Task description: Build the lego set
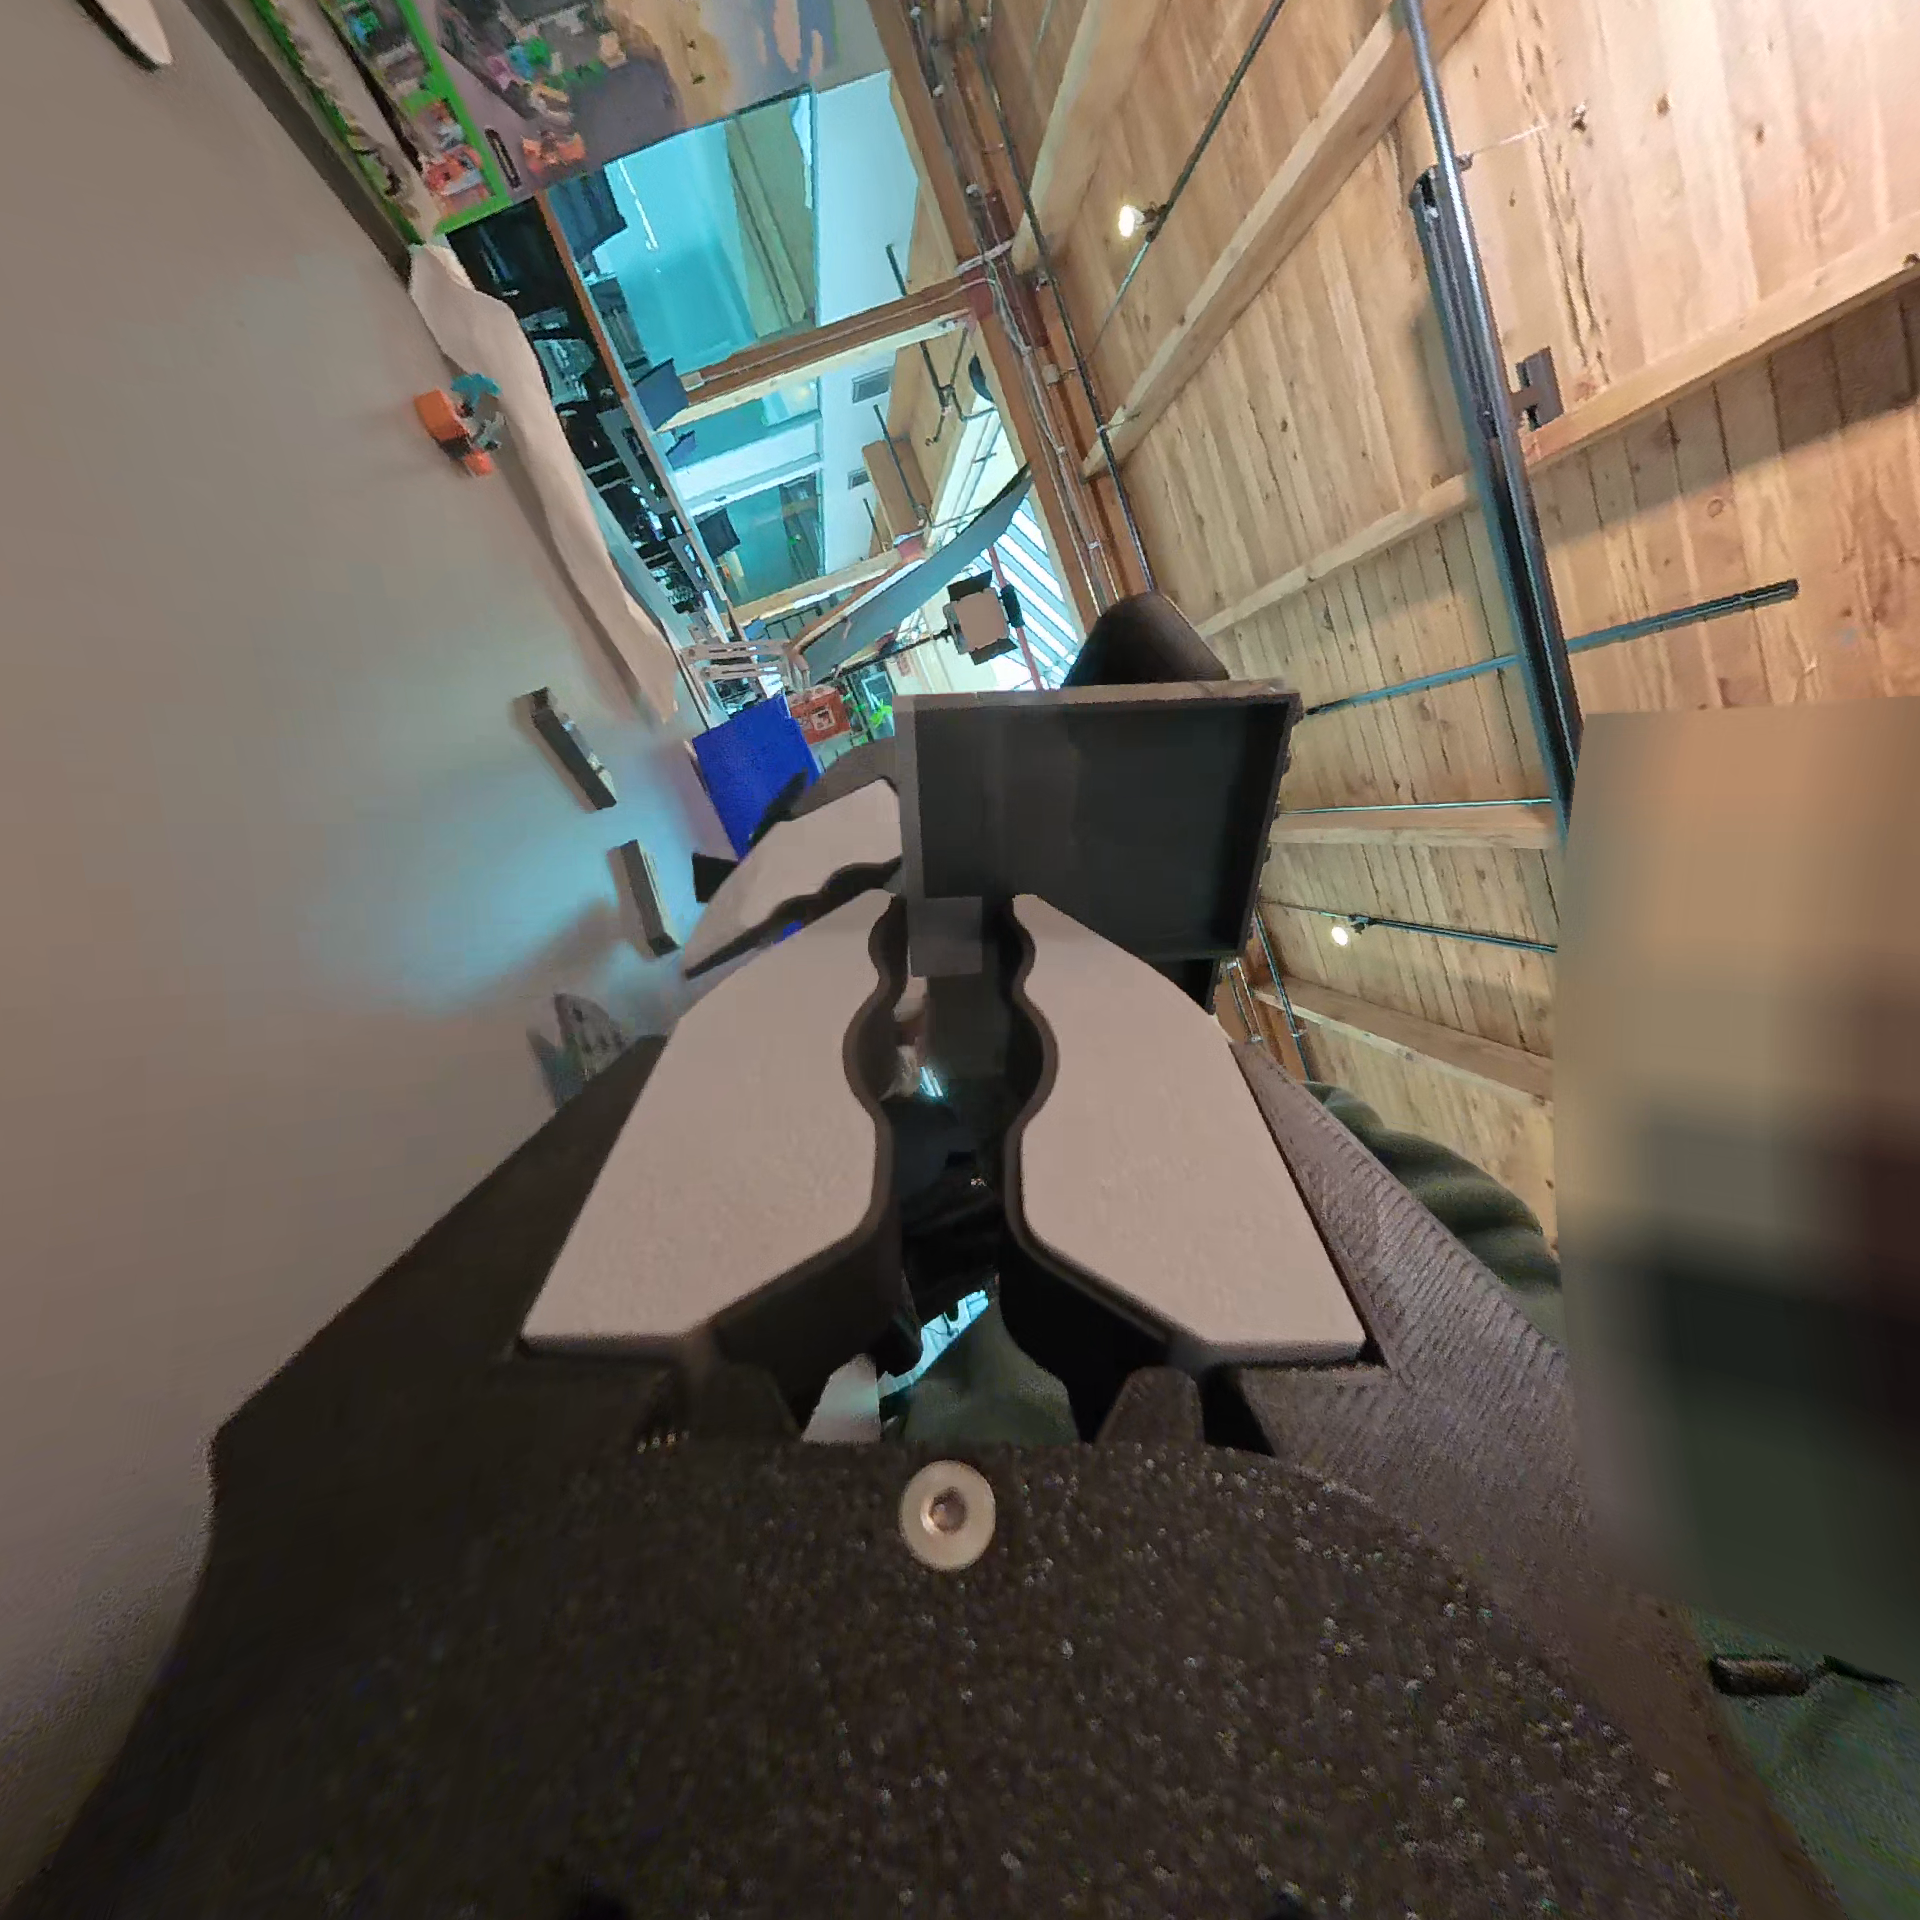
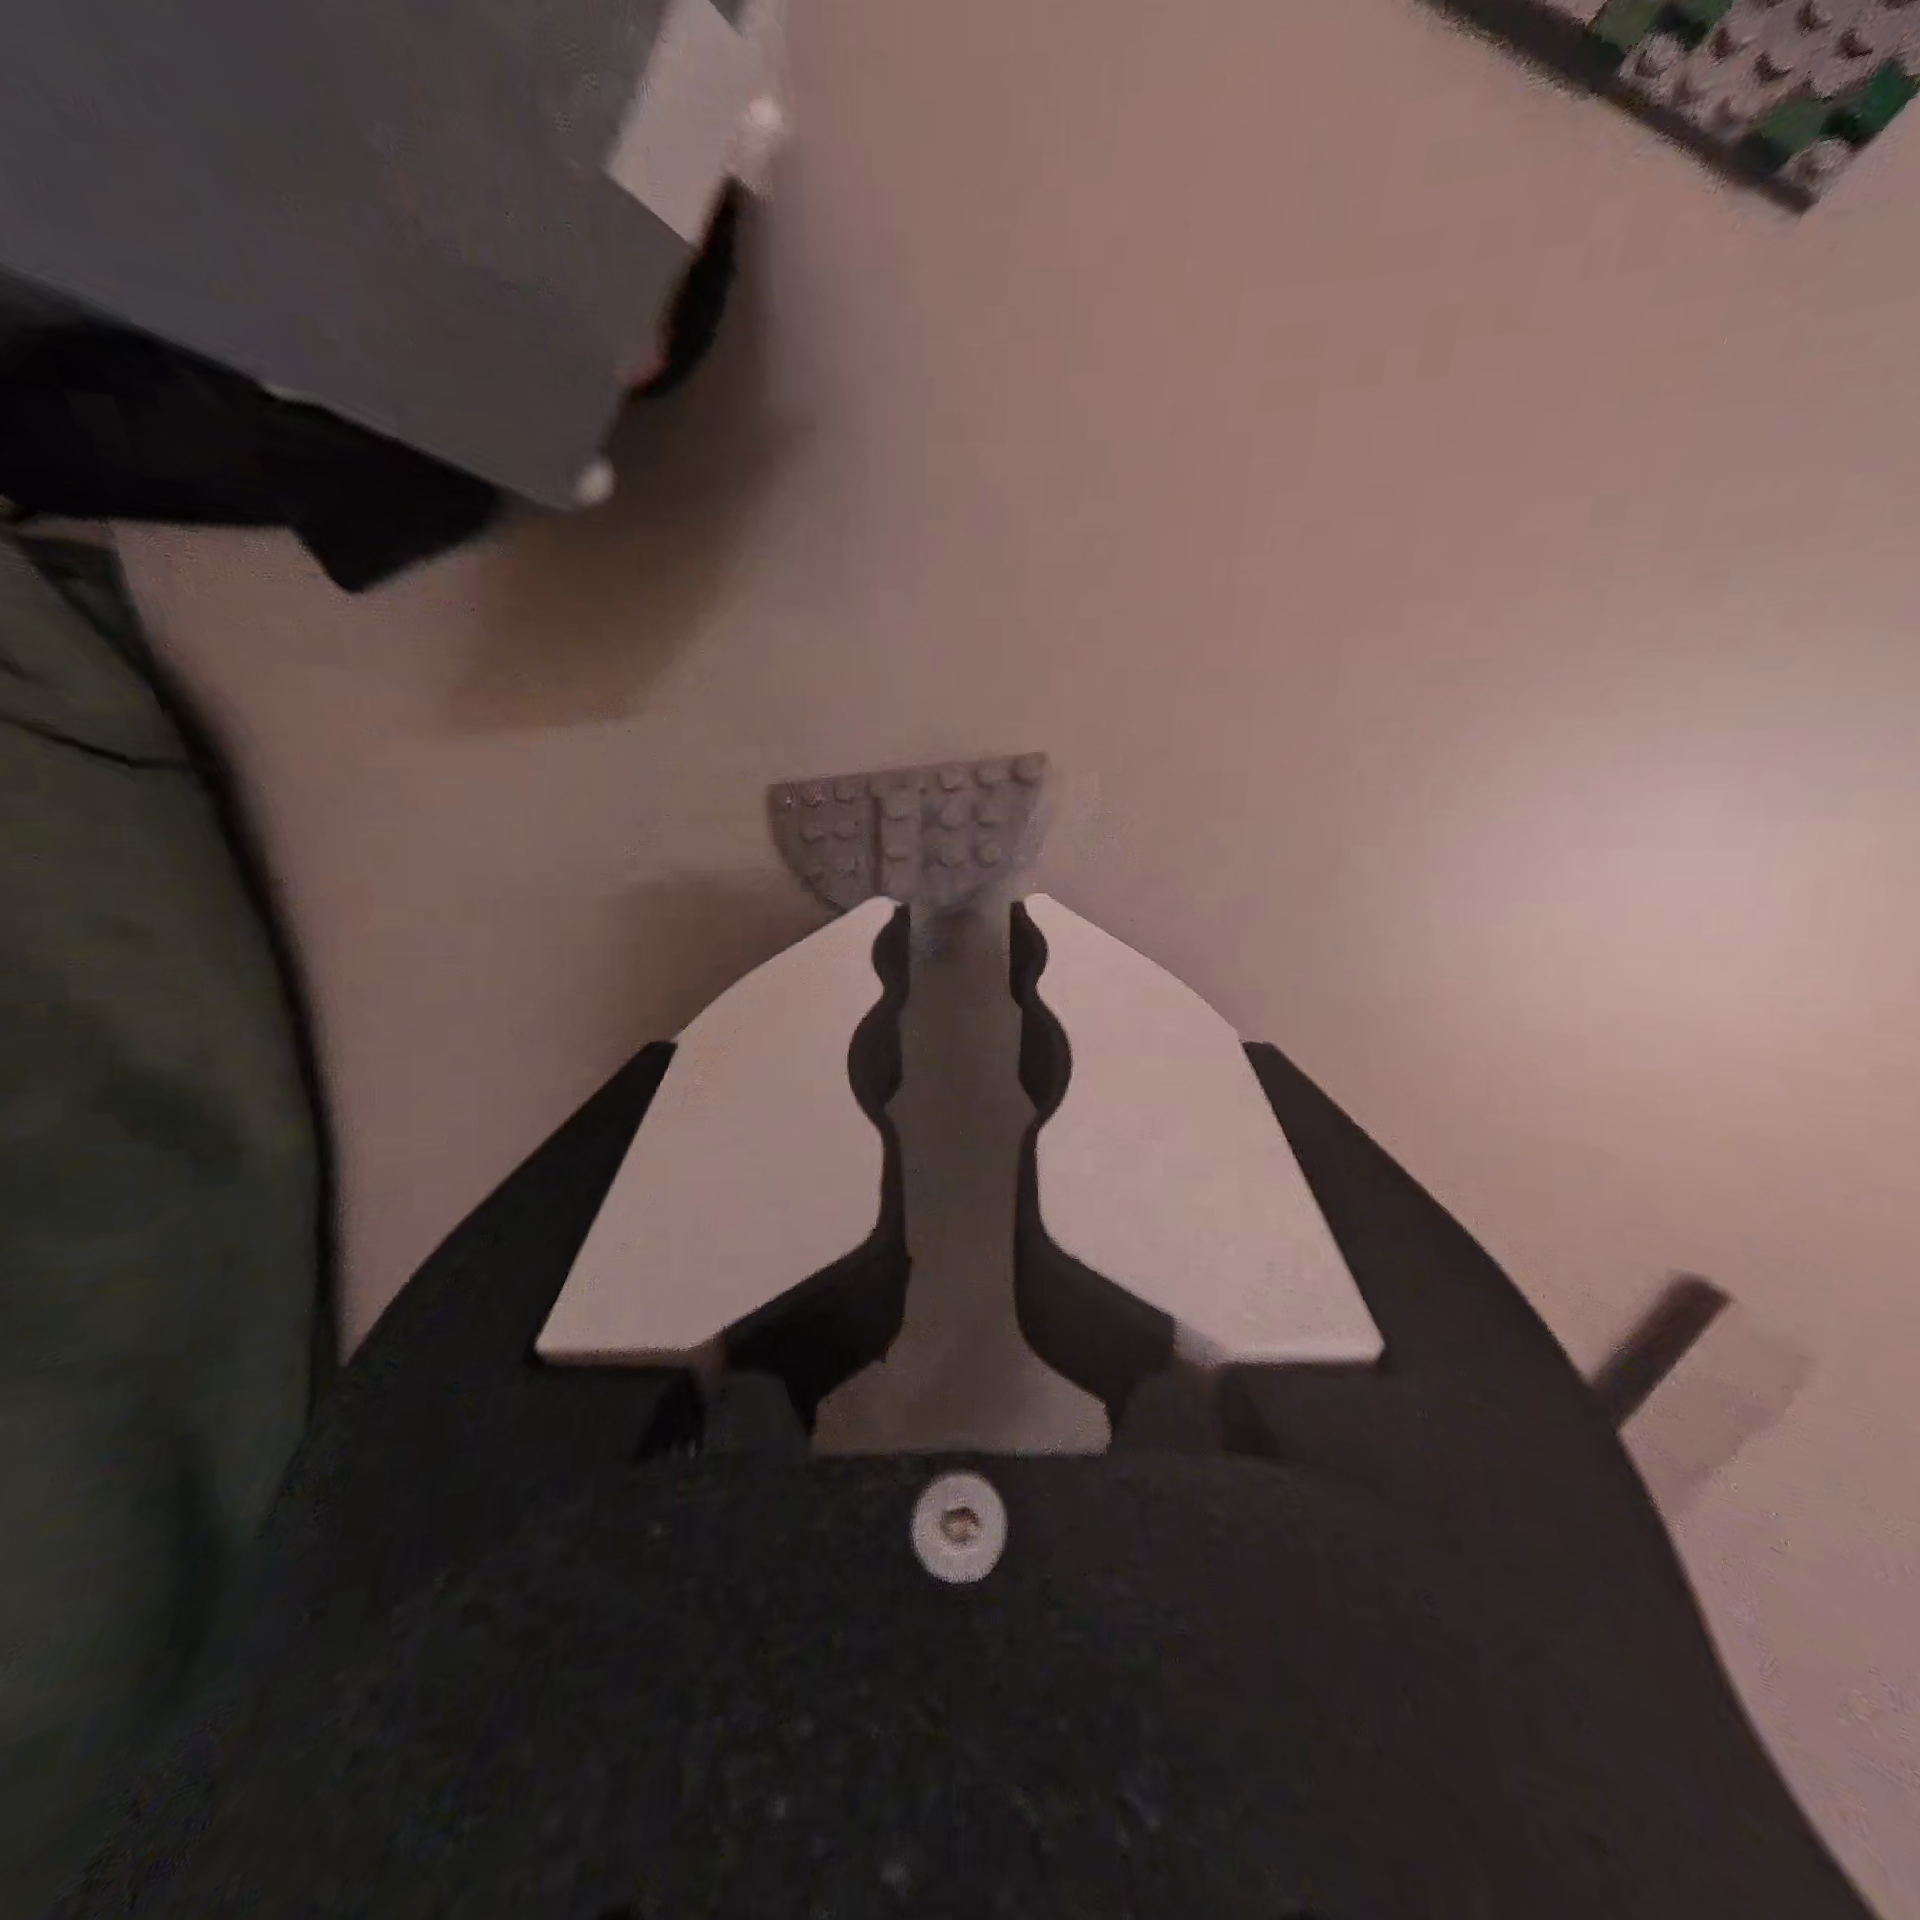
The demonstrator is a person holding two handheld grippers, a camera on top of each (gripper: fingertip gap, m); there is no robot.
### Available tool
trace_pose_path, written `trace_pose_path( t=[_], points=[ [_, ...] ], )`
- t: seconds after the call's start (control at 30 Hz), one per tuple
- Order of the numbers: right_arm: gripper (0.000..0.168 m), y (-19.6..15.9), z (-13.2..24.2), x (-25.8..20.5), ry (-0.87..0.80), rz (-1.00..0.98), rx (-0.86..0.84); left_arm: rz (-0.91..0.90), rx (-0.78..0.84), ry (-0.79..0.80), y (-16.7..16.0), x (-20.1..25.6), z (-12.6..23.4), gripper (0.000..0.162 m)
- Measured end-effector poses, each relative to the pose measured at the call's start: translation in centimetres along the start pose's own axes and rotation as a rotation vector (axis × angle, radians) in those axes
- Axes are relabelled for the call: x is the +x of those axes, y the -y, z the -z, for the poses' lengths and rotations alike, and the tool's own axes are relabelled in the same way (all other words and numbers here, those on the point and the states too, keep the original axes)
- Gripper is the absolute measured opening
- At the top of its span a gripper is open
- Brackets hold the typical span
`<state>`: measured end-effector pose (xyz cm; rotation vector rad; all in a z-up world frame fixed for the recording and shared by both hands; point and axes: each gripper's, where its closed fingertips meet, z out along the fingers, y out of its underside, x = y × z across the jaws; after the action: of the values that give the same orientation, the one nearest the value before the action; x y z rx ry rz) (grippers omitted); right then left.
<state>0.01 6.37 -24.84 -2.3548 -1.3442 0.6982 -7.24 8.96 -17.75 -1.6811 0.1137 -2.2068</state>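
A light grey rounded studded plate (image 2: 914, 842) lies on the pale table (image 2: 1351, 623), just beyond my right gripper (image 2: 958, 912). The right fingers are a narrow gap apart with nothing held, and the plate's lower tip shows between them at table level. The plate also shows in the left wrist view (image 1: 577, 1039), beside the right gripper (image 1: 727, 914). My left gripper (image 1: 958, 920) is raised off the table and turned on its side, its fingers a narrow gap apart. A small grey block (image 1: 945, 940) shows between its tips; it looks like part of the grey housing (image 1: 1091, 810) behind.
Two dark grey long bricks (image 1: 566, 764) (image 1: 644, 894) and a small orange and teal build (image 1: 462, 416) lie on the table. The set's box (image 1: 488, 104) stands at the far end. A green and grey studded baseplate (image 2: 1745, 94), a dark bar (image 2: 1652, 1340) and a green sleeve (image 2: 104, 1039) are nearby. Left tips to right tips: about 11 centimetres.
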Motion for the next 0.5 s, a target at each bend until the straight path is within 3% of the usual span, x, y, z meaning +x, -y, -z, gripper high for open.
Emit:
trace_pose_path(
  t=[0.13,0.33,0.5],
  points=[
    [0.019,0.0,2.4,-0.2,0.021,0.101,0.088,-0.005,-0.045,0.006,-0.8,0.0,-0.5,0.016],
    [0.021,0.0,0.8,-2.4,0.048,0.819,0.056,0.001,-0.068,-0.002,-1.0,0.1,-0.9,0.016],
    [0.029,-0.3,-0.8,-2.4,0.152,1.104,-0.103,-0.031,-0.042,0.007,-0.2,0.2,-0.5,0.015]
  ],
)
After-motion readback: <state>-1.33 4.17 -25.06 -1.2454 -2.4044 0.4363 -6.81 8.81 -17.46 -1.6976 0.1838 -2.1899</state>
